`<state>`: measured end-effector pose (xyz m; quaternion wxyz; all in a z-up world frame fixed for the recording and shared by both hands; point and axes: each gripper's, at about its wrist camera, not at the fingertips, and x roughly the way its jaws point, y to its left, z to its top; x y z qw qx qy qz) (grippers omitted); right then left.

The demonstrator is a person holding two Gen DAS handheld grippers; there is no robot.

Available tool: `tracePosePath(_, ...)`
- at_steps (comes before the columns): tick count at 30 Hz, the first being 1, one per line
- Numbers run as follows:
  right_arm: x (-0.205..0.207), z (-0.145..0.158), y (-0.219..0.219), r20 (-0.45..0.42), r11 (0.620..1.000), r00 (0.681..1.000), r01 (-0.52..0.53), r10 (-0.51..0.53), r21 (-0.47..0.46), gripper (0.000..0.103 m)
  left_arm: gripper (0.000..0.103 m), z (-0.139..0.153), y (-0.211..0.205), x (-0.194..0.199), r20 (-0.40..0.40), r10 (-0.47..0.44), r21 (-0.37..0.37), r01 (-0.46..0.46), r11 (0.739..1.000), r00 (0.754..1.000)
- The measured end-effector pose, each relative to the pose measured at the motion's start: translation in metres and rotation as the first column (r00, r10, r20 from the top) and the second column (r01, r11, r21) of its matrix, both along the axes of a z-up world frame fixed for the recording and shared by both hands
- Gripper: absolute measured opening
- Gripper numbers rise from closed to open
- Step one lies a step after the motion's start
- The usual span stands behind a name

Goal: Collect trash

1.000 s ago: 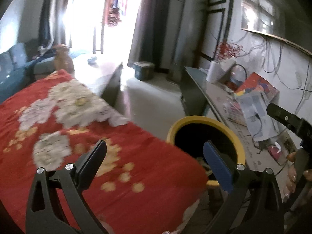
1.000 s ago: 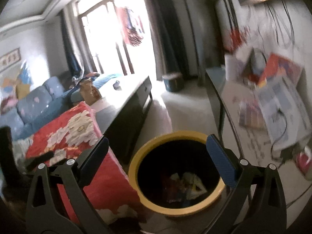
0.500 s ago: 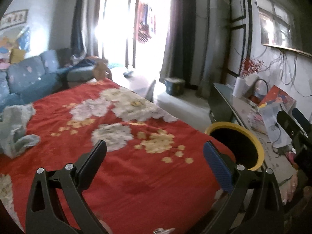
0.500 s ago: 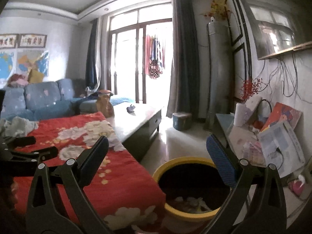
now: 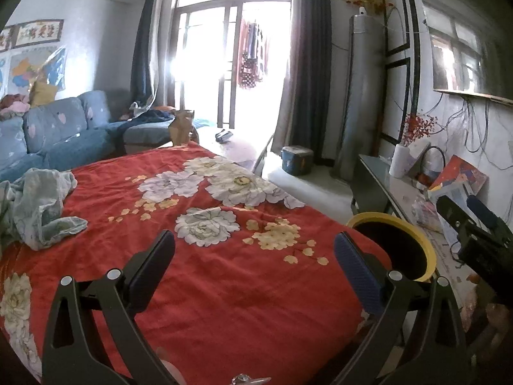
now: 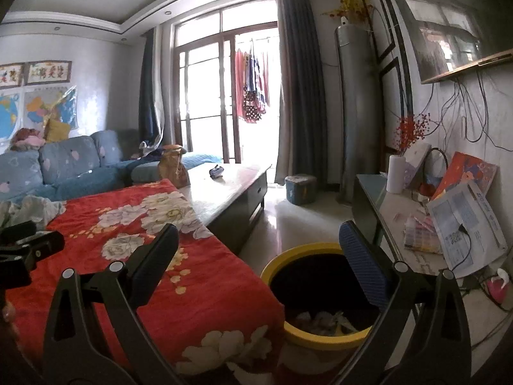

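Above the red floral blanket (image 5: pixel 224 282) and the yellow-rimmed bin (image 6: pixel 290 332), both grippers hang with nothing between their fingers.

On the left wrist view, the left gripper (image 5: pixel 255 263) is spread wide over the blanket, its two fingers well apart and bare; the bin sits just beyond the blanket's right edge, and the right gripper (image 5: pixel 474 221) shows at the far right, its own spread unclear from this side. From the right wrist view, the right gripper (image 6: pixel 256 261) is likewise wide and holds nothing, its right finger above the bin's dark mouth; crumpled trash (image 6: pixel 320 317) lies at the bottom of the bin. A crumpled pale cloth (image 5: pixel 35 205) rests on the blanket's left side, near the blue sofa (image 6: pixel 64 166). A paper-strewn side table (image 6: pixel 400 218) stands just right of the bin.
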<state>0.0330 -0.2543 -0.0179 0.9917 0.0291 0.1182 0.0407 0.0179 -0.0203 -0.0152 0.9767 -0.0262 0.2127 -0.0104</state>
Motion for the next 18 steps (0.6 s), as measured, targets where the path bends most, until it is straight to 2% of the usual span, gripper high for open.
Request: tracePosePath(18, 0.0006, -0.0033, -0.0008, -0.011, 1.0, 1.0, -0.003, 0.003, 0.0, 0.092, 0.097, -0.0009, -0.002, 0.0007, -0.001, -0.003, -0.007, 0.003, 1.0, 1.0)
